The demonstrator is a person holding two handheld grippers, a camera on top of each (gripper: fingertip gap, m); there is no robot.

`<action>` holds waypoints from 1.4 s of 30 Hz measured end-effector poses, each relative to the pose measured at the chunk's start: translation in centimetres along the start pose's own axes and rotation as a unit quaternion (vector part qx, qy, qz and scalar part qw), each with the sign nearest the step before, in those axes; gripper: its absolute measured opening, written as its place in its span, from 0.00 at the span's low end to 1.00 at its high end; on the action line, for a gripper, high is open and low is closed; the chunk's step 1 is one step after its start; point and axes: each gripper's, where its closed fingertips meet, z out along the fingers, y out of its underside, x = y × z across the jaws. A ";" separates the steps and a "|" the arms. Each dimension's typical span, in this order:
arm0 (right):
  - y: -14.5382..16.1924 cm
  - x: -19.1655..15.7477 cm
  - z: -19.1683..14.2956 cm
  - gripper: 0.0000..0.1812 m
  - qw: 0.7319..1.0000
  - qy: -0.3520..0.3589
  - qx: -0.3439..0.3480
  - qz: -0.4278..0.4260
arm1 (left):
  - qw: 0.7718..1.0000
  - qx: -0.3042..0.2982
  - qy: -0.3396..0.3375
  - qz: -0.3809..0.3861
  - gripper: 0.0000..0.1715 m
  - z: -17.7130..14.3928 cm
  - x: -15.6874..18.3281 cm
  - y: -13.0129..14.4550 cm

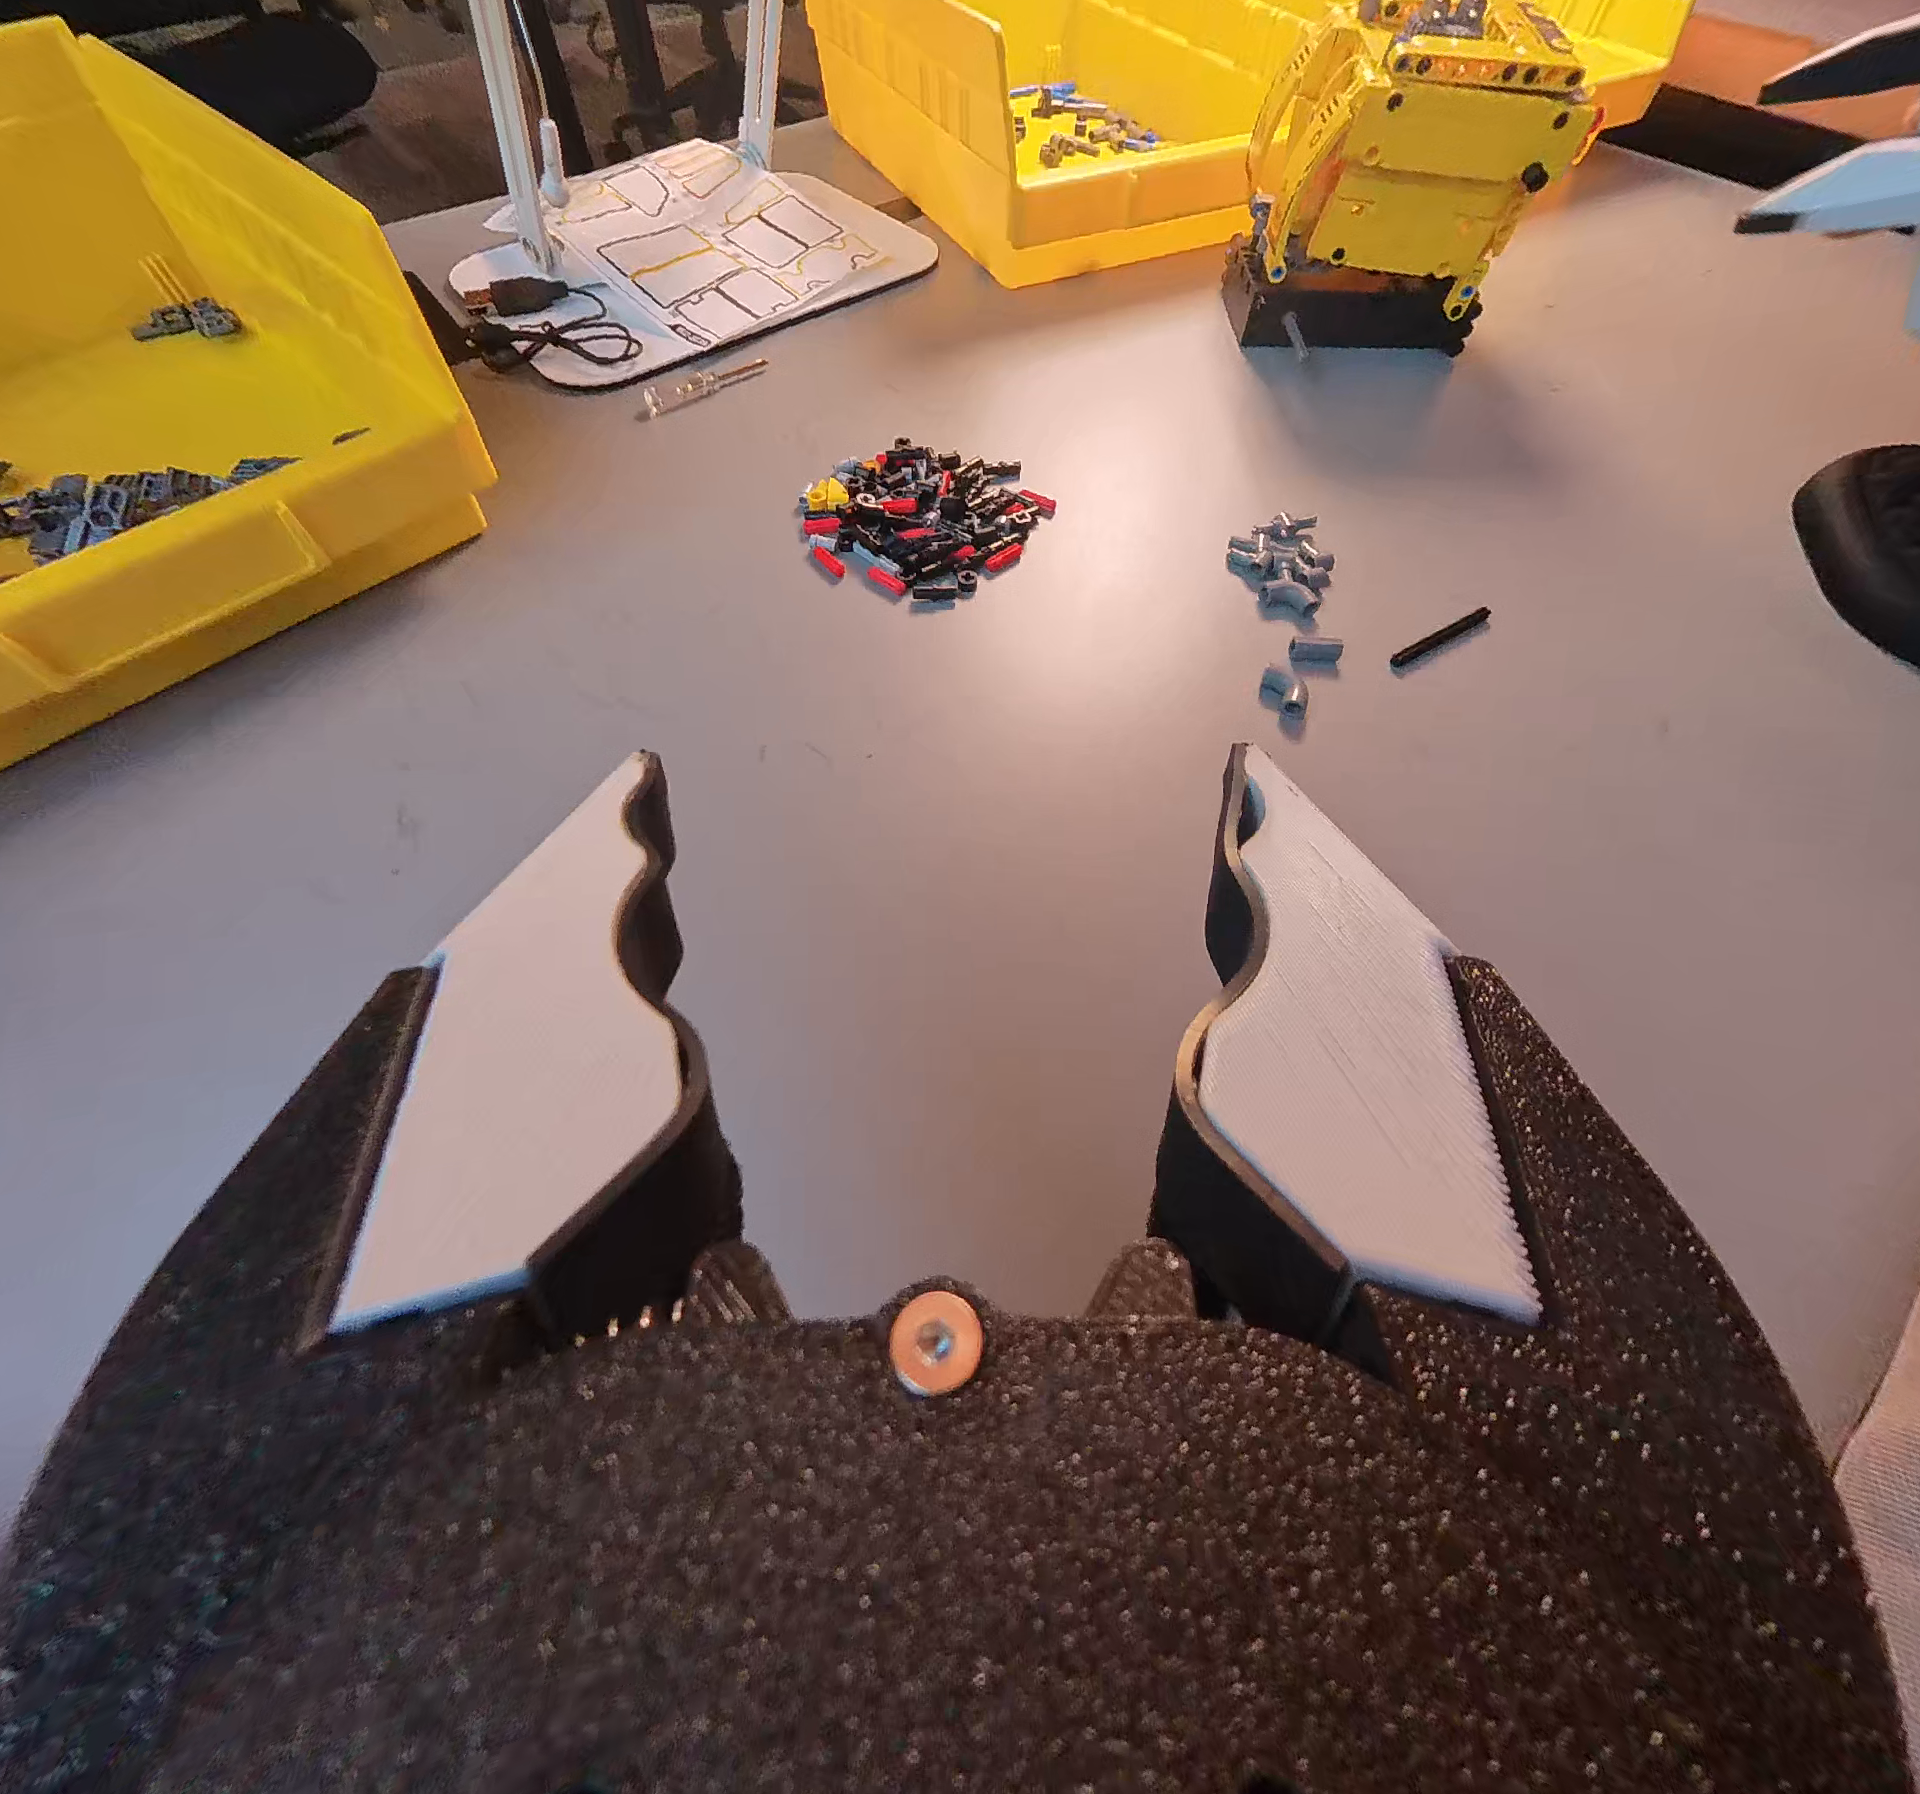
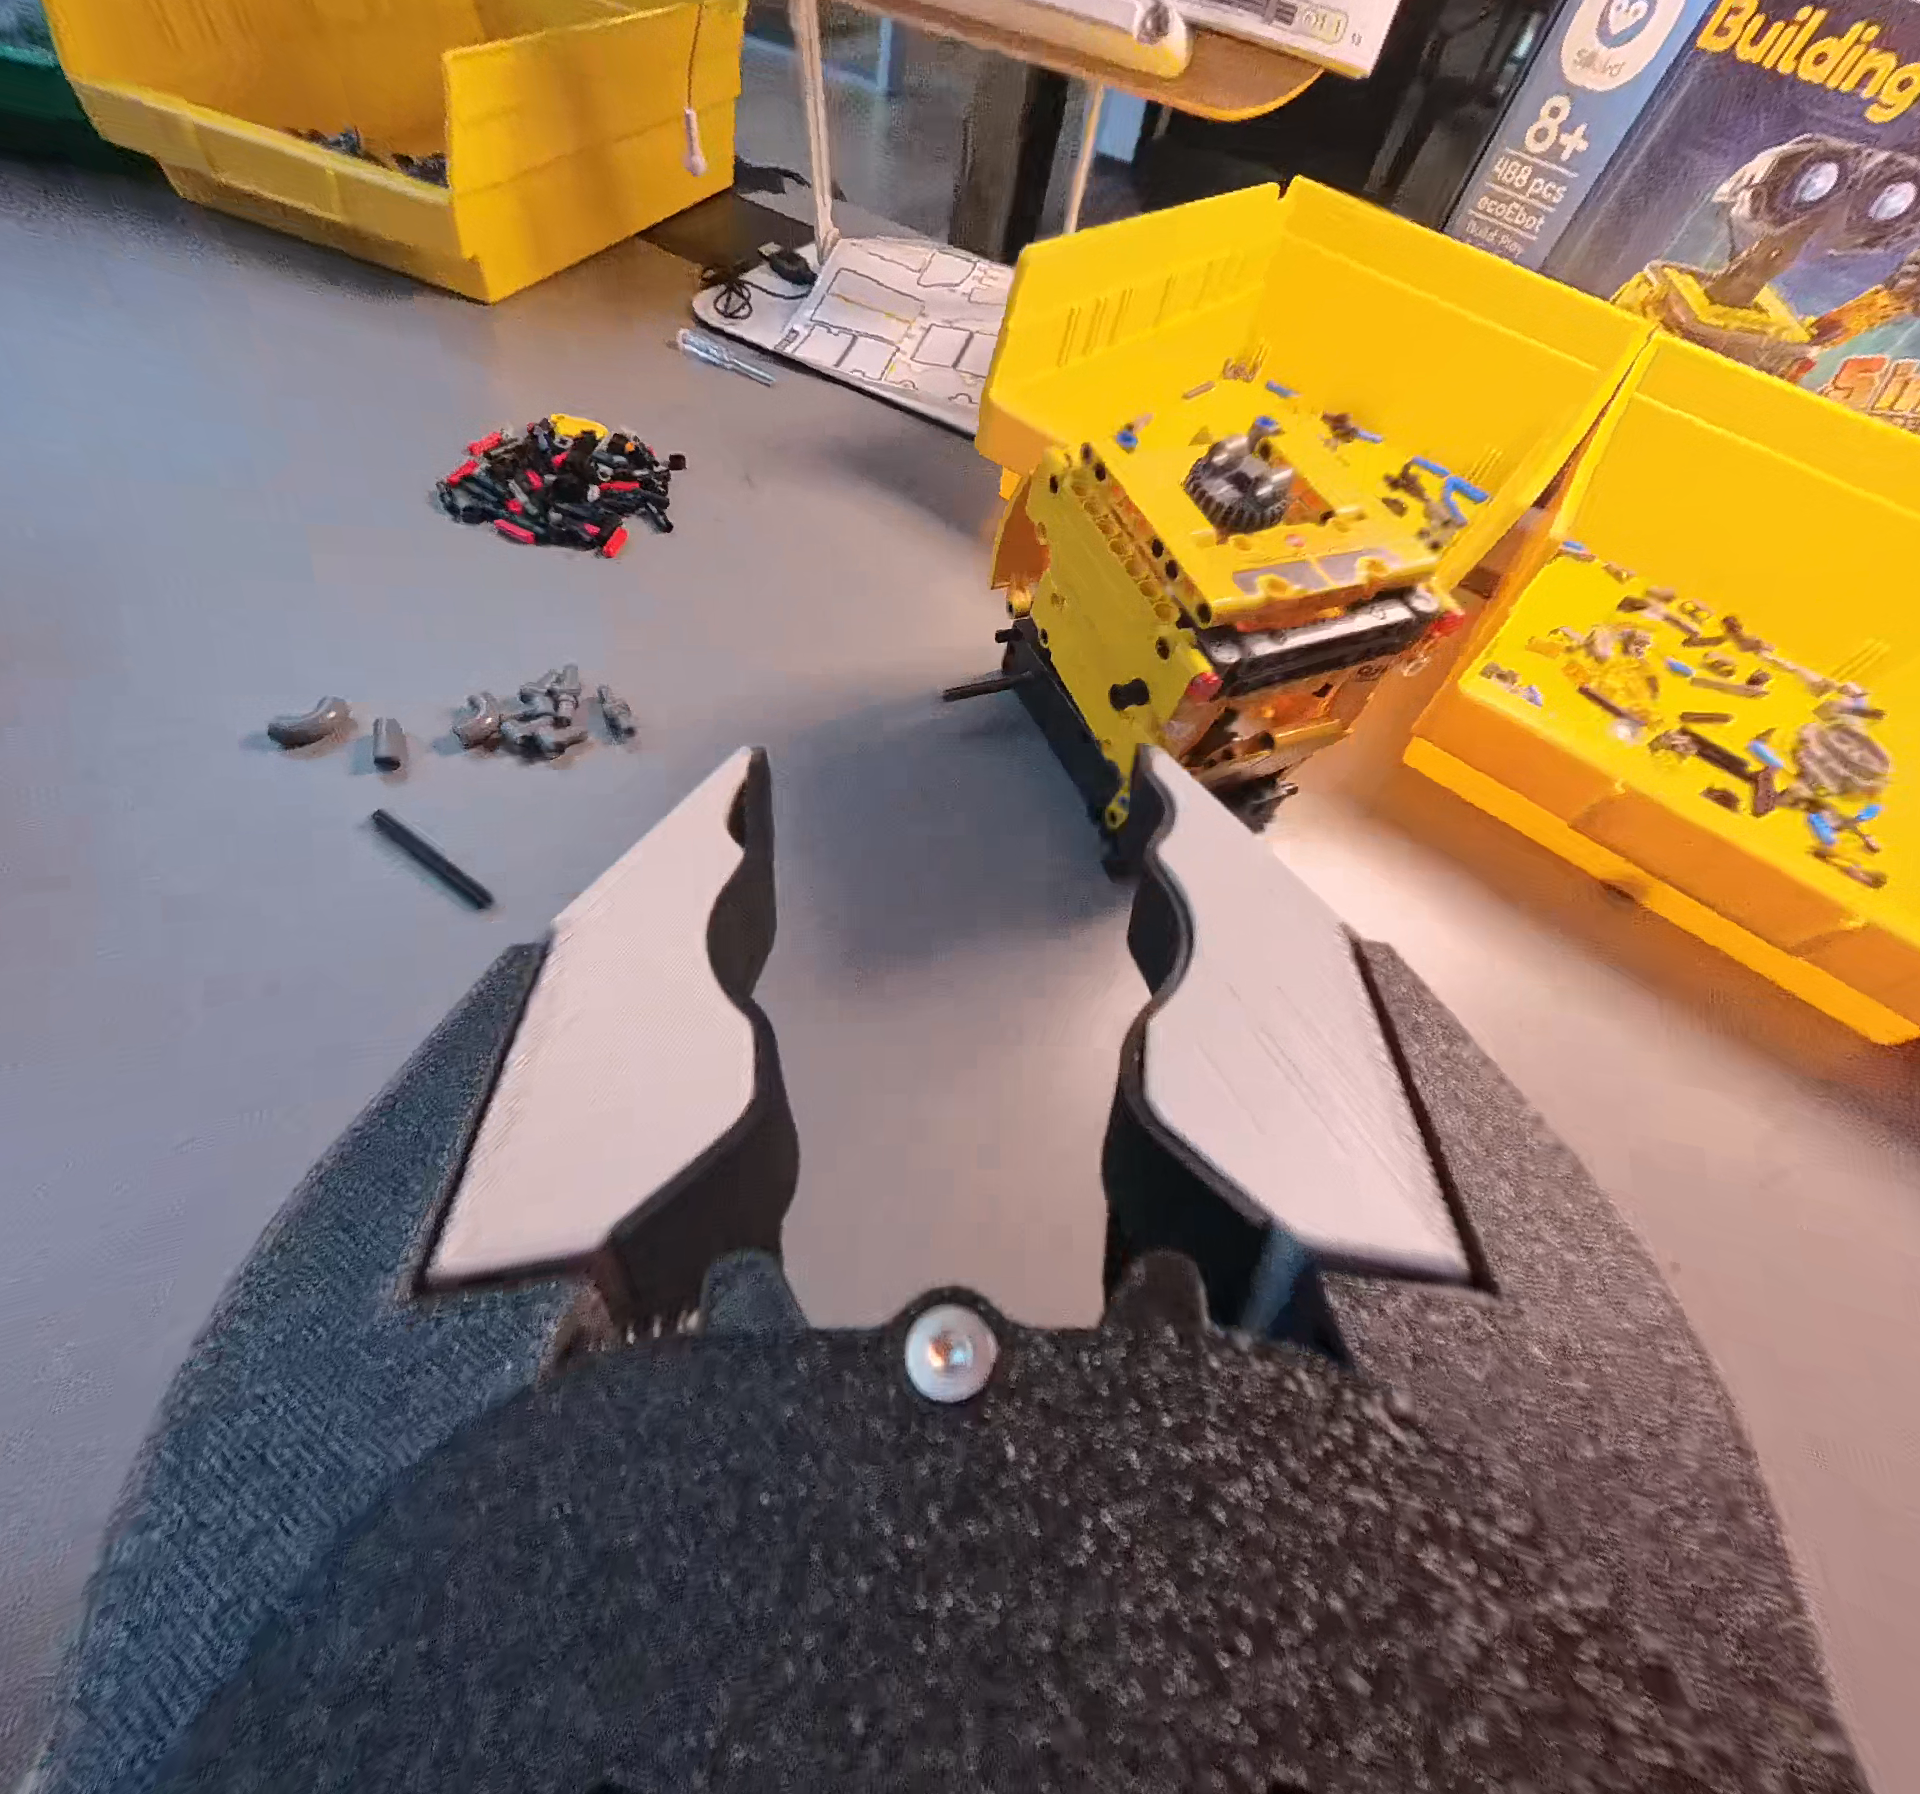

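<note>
Left wrist view: the left gripper [image 1: 940, 757] hangs over the bare grey table [image 1: 935, 913], jaws spread wide and empty; a careless sweep forward could scatter the grey connectors [image 1: 1280, 562] just ahead to the right, or the pile of black and red pins [image 1: 925, 523] farther ahead.

Right wrist view: the right gripper [image 2: 951, 757] is likewise spread and holds nothing — its right fingertip lies close beside the yellow brick model [image 2: 1205, 601]; a nudge could tip it; the black axle [image 2: 431, 859] lies left.
</note>
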 end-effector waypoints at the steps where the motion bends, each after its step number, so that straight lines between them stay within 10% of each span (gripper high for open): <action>1: -0.4 1.3 0.2 0.32 1.000 0.014 0.000 -0.009 | 1.000 0.005 -0.002 0.001 0.60 0.0 -0.2 -0.3; 8: -2.1 9.7 4.9 0.00 0.995 0.040 -0.072 -0.055 | 1.000 0.011 -0.006 0.010 0.56 0.3 0.0 -0.3; 19: -4.8 9.4 11.2 0.00 0.984 -0.063 -0.146 -0.081 | 1.000 0.013 -0.002 -0.015 0.53 0.3 -0.5 -0.2; 27: -4.0 4.4 8.9 0.00 0.962 -0.164 -0.187 -0.114 | 1.000 0.005 -0.005 -0.009 0.51 0.5 -0.4 0.0; 35: -1.9 7.5 5.9 0.00 0.951 -0.134 -0.237 -0.145 | 1.000 0.002 -0.003 -0.007 0.52 0.6 -0.4 -0.1; 42: -9.8 10.3 8.9 0.00 0.988 -0.029 -0.058 -0.139 | 1.000 -0.010 -0.003 -0.007 0.51 1.1 -0.5 0.2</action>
